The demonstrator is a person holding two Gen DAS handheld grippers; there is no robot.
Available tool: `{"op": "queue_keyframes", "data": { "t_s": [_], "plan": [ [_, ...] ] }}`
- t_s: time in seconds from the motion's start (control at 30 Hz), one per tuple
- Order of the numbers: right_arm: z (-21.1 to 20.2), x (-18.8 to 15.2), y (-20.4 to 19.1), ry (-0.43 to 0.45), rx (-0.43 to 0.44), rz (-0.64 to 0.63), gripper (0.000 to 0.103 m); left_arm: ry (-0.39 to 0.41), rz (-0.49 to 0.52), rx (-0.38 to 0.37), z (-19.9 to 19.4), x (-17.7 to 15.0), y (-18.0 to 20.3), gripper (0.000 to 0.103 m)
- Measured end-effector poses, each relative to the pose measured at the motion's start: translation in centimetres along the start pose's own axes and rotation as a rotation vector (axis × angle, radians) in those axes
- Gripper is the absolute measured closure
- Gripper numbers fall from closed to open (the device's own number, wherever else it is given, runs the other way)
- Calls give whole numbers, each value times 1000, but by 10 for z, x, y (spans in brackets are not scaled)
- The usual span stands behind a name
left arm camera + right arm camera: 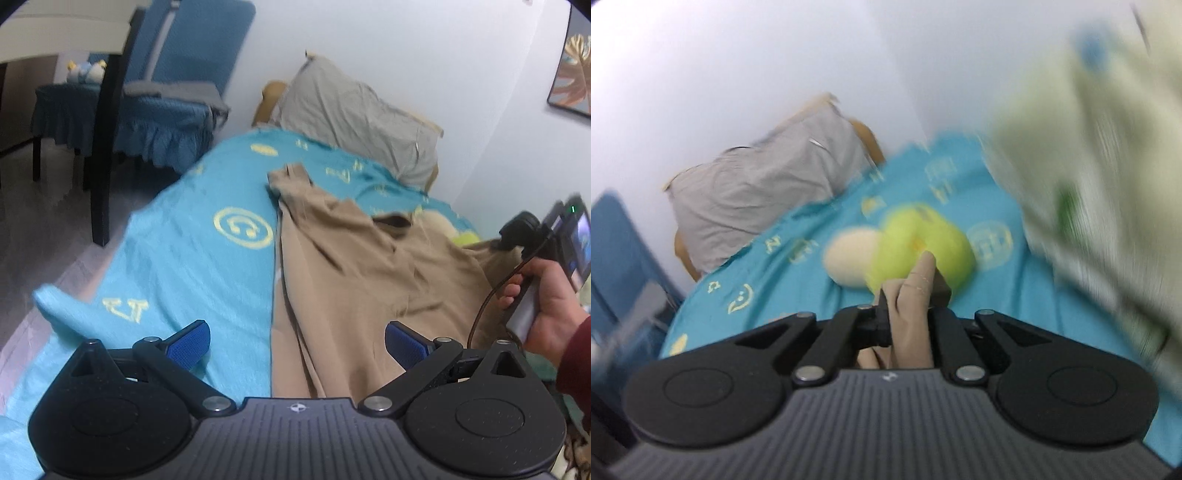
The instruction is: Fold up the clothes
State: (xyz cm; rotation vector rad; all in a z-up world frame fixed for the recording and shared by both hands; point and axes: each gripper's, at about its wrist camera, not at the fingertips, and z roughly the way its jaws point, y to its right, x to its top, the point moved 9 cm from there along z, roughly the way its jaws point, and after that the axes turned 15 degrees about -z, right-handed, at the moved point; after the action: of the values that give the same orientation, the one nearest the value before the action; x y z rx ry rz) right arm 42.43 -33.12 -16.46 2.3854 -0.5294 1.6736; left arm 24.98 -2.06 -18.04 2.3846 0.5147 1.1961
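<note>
Nearest to me, my left tongs [297, 341] stand wide open with nothing between the blue pads [188, 345], and they hang just over the near edge of the tan garment [354, 258], where the cloth meets the blue bedsheet [177, 258]. My right tongs [908, 295] are closed tight, and a corner of the same tan cloth is pinched between the fingers and sticks up above them. In the left view I see my right hand [543, 299] at the right side of the bed, holding its tool above that edge of the garment. The garment itself lies spread but wrinkled over the sheet, one narrow part reaching toward the grey pillow [354, 118] at the wall. Beyond my right tongs there is a yellow-green soft toy [916, 247] on the sheet, close to the cloth, and a pale blurred quilt [1089, 184] at the right. I judge this is the beginning of the first fold: one corner is taken, the other is not yet. The next move calls for my left tongs to close on the near edge, then both sides to be carried over together, keeping the cloth flat and clear of the toy
</note>
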Motion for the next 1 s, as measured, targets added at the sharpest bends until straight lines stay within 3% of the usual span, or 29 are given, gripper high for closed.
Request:
{"op": "queue_keyframes", "data": {
  "t_s": [0.1,0.2,0.33,0.4,0.5,0.53,0.57,0.6,0.63,0.67,0.83,1.0],
  "plan": [
    [-28,17,-67,104,32,-264,97,63,-12,38,-10,17,-9,1],
    [-45,0,-142,134,135,-496,97,117,-51,88,-19,38,-26,1],
    [-43,-60,-215,26,271,-663,97,136,-147,140,-23,52,-53,1],
    [-40,-83,-231,-42,307,-664,96,128,-171,139,-22,53,-57,1],
    [-32,-98,-227,-135,331,-576,93,124,-140,133,-20,51,-54,1],
    [-32,-97,-223,-148,353,-544,81,122,-130,127,-20,50,-53,1],
    [-34,-93,-219,-151,376,-517,57,120,-122,120,-19,49,-52,1],
    [-35,-90,-215,-154,399,-490,42,117,-111,115,-18,48,-50,1],
    [-42,-85,-209,-147,428,-462,17,115,-100,112,-17,46,-47,1],
    [-51,-78,-203,-141,451,-441,12,114,-90,108,-16,45,-43,1],
    [-106,-40,-163,-138,502,-351,12,112,-35,77,-20,39,-23,2],
    [-195,-8,-102,-160,461,-278,12,88,44,40,-33,24,2,2]
  ]
}}
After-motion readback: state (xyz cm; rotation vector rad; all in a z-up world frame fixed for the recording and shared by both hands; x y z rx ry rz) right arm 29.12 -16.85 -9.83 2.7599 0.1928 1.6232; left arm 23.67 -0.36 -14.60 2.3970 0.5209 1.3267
